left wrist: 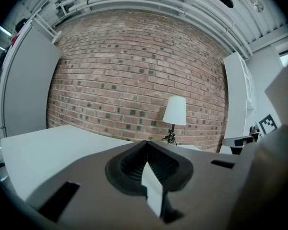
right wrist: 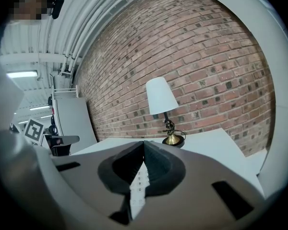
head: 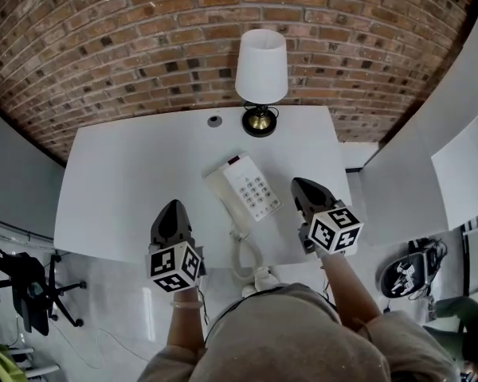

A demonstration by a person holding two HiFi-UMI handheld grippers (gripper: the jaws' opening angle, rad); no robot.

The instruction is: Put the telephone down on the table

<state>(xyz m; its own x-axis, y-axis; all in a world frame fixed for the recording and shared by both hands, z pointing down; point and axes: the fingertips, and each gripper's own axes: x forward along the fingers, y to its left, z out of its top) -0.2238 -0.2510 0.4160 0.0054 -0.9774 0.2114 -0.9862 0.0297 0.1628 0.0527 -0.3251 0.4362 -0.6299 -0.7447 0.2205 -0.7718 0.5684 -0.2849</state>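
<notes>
Nearest the person, the left gripper (head: 173, 207) and the right gripper (head: 300, 186) hover over the front edge of the white table (head: 119, 189), both clenched tight with nothing between the jaws. Between them, apart from both, the telephone (head: 245, 185) lies flat on the table near the middle of the front edge, and its coiled cord (head: 240, 253) hangs over that edge. Farther on, a small round plug (head: 214, 121) and a lamp (head: 261, 66) sit at the back edge, in front of a brick wall (head: 143, 38).
</notes>
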